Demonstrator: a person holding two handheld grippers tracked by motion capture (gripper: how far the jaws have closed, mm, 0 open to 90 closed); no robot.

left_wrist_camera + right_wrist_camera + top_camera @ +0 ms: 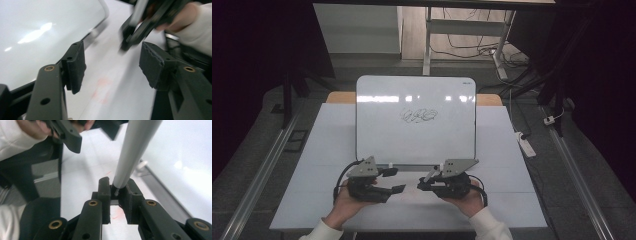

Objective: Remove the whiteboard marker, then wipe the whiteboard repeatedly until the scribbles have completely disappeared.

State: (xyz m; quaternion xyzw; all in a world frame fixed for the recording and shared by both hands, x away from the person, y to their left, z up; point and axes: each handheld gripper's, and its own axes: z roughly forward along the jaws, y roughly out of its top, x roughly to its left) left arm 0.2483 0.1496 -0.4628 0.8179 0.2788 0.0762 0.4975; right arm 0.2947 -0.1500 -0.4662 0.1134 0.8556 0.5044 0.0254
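1. This looks like a lab or test room set up for recording, not a home.
2. A white counter stands in the middle, with a whiteboard lying on it, a scribble drawn near its middle.
3. Metal rails run along the grey floor on both sides of the counter.
4. Loose cables trail over the floor behind, by the white legs of a desk frame.
5. A white power strip lies on the floor to the right.
6. The edges of the room are dark, so what stands there is hard to tell, perhaps black curtains or stands.
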